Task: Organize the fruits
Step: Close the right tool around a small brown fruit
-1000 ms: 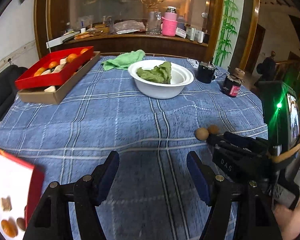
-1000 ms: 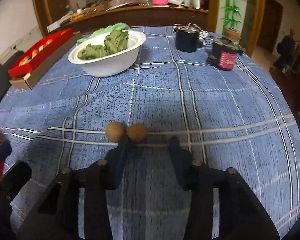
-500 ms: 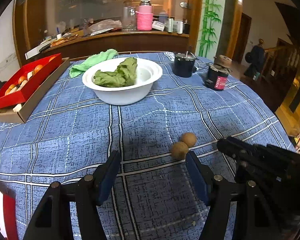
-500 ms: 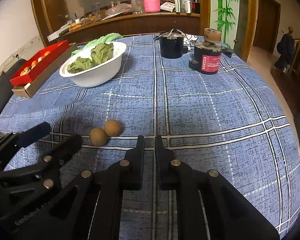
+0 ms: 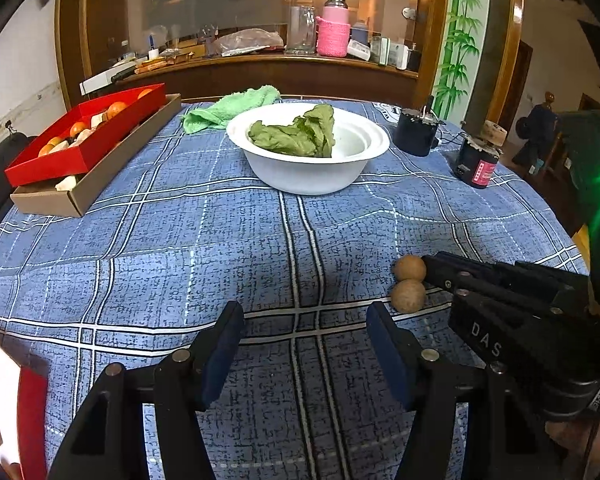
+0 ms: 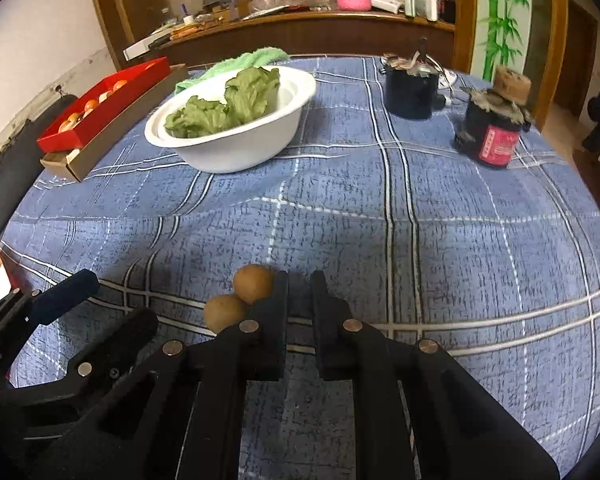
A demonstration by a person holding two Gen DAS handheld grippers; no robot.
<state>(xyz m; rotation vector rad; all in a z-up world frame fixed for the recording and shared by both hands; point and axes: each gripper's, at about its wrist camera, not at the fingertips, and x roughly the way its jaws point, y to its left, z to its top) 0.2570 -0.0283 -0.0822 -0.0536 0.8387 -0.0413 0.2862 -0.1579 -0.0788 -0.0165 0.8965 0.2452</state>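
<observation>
Two small round brown fruits, probably longans, lie touching each other on the blue plaid tablecloth [image 5: 204,248] near the right front of the surface: the nearer fruit [image 5: 408,296] and the farther fruit [image 5: 409,268].

The right gripper [image 6: 299,280] has its jaws pressed together with nothing between them. A second ago they stood apart just behind the pair; they have since shut empty. Now the outer side of its left finger rests against, or just beside, the farther fruit. So no fruit has been picked up. The shut gripper looks set to nudge or steady the pair instead.

The left gripper [image 5: 302,320] is spread about halfway, and its jaws have just been closing a little with nothing between them. It has come across toward the fruits: a second ago they were well off to its right, and now the nearer fruit sits just outside its right fingertip. From here it would still have to shift right before its pads could straddle that fruit.

Far left, the red tray [image 5: 60,160] resting on an open cardboard box [image 5: 100,184] holds orange fruits and pale pieces. I judge that to be the likely destination. The white bowl [image 5: 312,176] of green leaves stands mid-surface, with a green cloth [image 5: 228,110] behind it and two dark jars [image 5: 478,160] at far right.
</observation>
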